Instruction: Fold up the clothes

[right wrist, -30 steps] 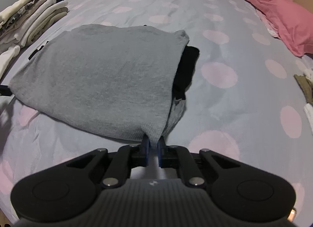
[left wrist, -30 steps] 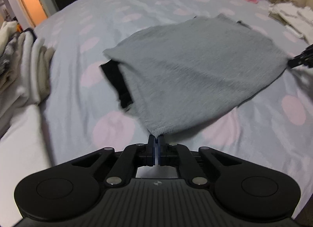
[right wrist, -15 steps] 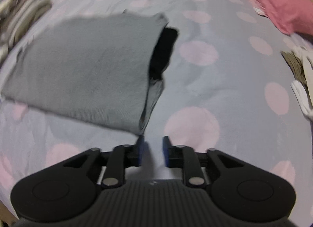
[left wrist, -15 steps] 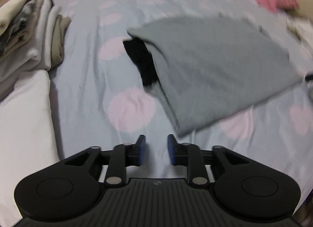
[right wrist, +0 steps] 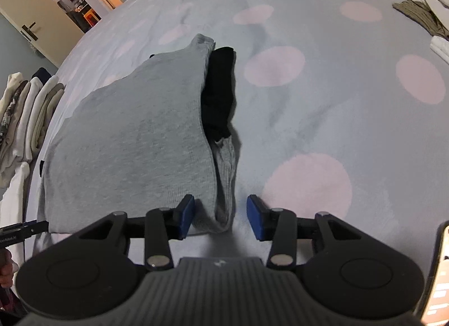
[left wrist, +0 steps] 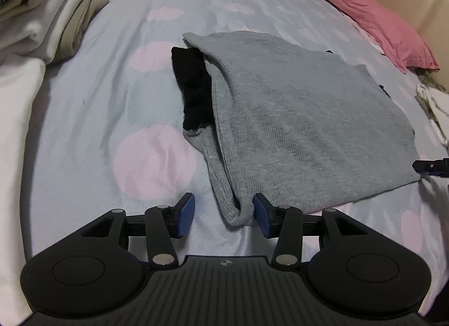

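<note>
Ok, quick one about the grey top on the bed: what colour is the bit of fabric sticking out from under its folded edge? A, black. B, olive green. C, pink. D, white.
A: a black piece of fabric pokes out from under the folded edge of the grey top, plain in both wrist views against the pale spotted bedsheet.

The folded garment [left wrist: 294, 118] is heather grey with a fine ribbed knit, and a black piece [left wrist: 193, 93] shows at its 9 o'clock edge. The bedsheet [left wrist: 98, 118] is pale blue with large pink dots. A pink pillow [left wrist: 376, 20] lies at 2 o'clock, and white and beige folded clothes [left wrist: 47, 14] at 10 o'clock. Both grippers are black with blue pads [left wrist: 186, 215].
</note>
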The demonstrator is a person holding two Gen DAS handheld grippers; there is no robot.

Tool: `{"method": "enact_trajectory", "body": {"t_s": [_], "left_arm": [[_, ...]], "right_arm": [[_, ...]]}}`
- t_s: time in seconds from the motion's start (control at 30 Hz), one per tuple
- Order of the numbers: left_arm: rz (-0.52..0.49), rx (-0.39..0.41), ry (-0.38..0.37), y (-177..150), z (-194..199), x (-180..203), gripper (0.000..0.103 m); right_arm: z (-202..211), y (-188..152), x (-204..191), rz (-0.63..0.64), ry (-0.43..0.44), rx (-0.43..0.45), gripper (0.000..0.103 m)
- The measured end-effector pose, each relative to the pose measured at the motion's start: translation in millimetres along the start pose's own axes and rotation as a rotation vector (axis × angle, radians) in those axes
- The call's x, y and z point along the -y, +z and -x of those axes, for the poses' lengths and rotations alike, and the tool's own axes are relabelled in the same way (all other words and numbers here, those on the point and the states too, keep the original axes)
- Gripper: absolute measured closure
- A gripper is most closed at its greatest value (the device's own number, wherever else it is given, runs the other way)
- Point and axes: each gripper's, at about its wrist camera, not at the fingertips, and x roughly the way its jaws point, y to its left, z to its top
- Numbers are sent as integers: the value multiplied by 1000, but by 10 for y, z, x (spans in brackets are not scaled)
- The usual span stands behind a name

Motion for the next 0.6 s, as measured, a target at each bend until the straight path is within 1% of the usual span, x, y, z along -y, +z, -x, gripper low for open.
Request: {"method": "enact_trajectory", "body": {"t_s": [0.07,0.1,0.13,0.17,0.2,0.23,0.37,0.5,0.6], "left_arm": [[-20,15,27,-20,-9,55,60],[-30,23,40,-26,-9,85,65],[-37,35,45,-32,4,108,69],[-44,48,40,-37,31,118,82],[-39,55,30,-19,60,117,97],[-35,62,20,0,89,117,97],[33,47,-12,121,223,68,98],[57,41,-35,233,488,47,99],[95,-13,-55,241,643,11,99]], "right_arm": [[-73,-27,-22,10,-16,0,58],[-83,-39,-68,35,-25,6,62],[-88,-49,-121,64,-35,13,69],[-93,-60,-174,93,-45,20,73],[-99,-71,-226,122,-55,27,85],[-89,-63,-235,117,-44,29,91],[-11,28,-170,33,-12,16,93],[231,143,-156,-26,18,1,93],[415,177,-191,-27,24,-53,94]]}}
